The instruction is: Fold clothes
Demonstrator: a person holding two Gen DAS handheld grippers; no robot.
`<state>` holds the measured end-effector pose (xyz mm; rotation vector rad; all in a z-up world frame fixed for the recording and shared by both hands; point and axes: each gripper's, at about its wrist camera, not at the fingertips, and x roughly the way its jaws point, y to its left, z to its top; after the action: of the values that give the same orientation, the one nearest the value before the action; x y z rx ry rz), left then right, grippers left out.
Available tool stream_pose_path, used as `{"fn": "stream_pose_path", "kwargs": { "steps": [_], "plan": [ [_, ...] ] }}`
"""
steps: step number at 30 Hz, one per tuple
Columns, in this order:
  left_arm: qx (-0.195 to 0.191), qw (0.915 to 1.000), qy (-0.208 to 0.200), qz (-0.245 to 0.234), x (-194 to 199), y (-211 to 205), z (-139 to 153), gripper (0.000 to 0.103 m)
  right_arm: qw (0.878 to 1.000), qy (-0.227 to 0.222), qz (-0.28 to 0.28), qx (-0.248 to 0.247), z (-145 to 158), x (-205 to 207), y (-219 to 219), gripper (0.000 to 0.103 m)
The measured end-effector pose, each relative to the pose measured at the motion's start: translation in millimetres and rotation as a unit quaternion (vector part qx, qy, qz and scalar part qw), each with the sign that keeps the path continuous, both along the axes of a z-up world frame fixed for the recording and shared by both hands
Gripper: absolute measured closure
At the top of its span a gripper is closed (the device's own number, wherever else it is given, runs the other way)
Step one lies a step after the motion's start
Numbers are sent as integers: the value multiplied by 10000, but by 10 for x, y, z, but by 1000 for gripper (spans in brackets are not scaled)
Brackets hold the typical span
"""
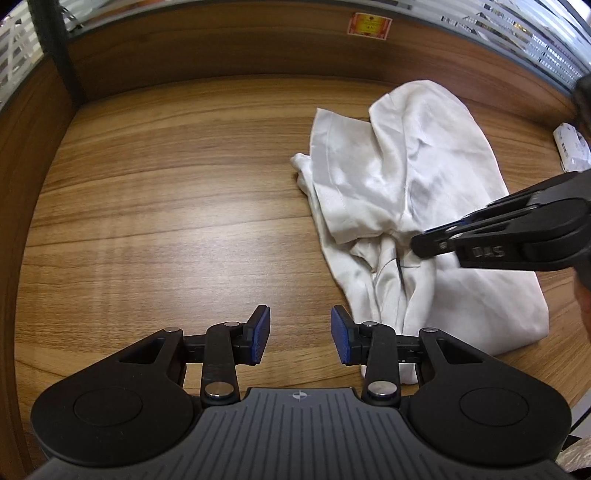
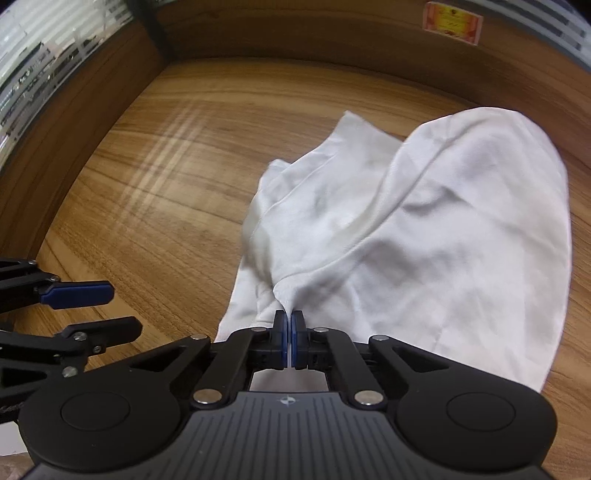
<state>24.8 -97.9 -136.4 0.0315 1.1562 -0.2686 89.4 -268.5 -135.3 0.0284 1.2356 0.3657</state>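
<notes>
One white garment (image 2: 424,229) lies crumpled on the wooden tabletop (image 1: 147,192), bunched toward the right side and reaching from near the back wall panel (image 1: 221,48) down almost to the front edge. It looks like a T-shirt, since a hemmed sleeve-like flap sticks out to its left, though the heap is too rumpled to be sure.

Two grippers are at work. The right gripper (image 2: 289,325) has its blue pads pressed together on a pinch of fabric near the middle of the heap, and the cloth draws up into a taut ridge that fans away from the pinch. That hold seems meant to lift the garment so it can be shaken out and spread flat before any fold is made. From the left wrist view the same gripper (image 1: 417,245) comes in from the right with its tip buried in the folds.

The left gripper (image 1: 300,334) hangs just beside the garment's near-left edge with its jaws spread wide and nothing between them, over bare wood. I judge it is waiting to take a second corner or hem once the right one raises the cloth.

One red and yellow sticker (image 1: 369,24) is fixed to the back panel, and one pale printed packet (image 1: 572,144) sits at the tabletop's far right edge.
</notes>
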Motion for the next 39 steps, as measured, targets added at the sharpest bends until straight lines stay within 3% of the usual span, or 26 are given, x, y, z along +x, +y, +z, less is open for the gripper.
{"fn": "stream_pose_path", "kwargs": {
  "steps": [8, 14, 22, 32, 39],
  "plan": [
    [-79, 9995, 5, -321, 75, -422, -54, 63, 9973, -313, -668, 0, 313, -211, -690, 101],
    [-268, 9987, 143, -421, 156, -803, -135, 63, 9923, -297, -1197, -101, 321, -443, -1387, 101],
    [-545, 9983, 145, 162, 312, -993, -130, 61, 9866, -165, -1619, -59, 174, -798, -2108, 101],
    [-255, 9989, -178, 350, 622, -1257, 18, 59, 9844, -46, -1759, 43, -17, -1096, -2390, 101],
    [-92, 9998, -136, 137, 728, -1477, -24, 59, 9754, -1, -2198, -149, -31, -1320, -2919, 101]
  ]
}}
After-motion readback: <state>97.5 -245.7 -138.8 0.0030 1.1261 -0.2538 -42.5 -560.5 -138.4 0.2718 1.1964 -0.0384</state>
